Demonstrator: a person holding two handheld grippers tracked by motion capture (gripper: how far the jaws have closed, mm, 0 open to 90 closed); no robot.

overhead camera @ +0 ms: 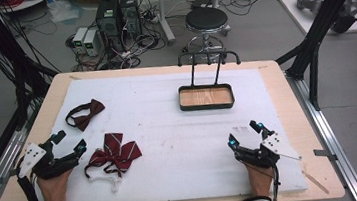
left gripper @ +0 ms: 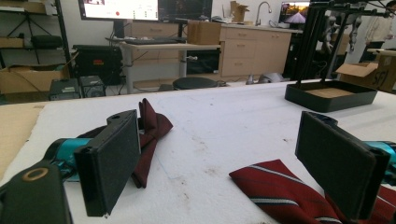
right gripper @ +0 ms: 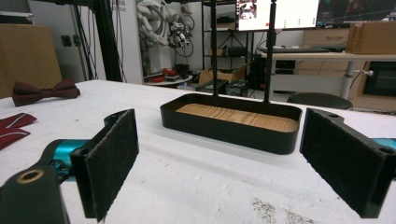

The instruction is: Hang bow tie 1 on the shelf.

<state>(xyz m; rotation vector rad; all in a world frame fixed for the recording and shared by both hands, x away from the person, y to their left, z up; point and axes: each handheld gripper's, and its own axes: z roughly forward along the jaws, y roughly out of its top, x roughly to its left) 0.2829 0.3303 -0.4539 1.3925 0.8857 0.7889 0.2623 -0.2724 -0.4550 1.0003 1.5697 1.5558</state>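
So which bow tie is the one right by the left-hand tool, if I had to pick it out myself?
Start at the white mat covering the table and go to its near left part, beside the left gripper. The striped bow tie lies there, dark red with thin pale stripes and a white strap. The plain bow tie farther back has no stripes.

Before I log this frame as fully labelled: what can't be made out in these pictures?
- Striped bow tie, left gripper view: cut off by the bottom edge and partly behind a jaw.
- Plain bow tie, left gripper view: partly hidden by the other jaw.
- Striped bow tie's white strap, high view: too small to tell how it fastens.
- Tray stand, right gripper view: its top is cut off by the upper edge.
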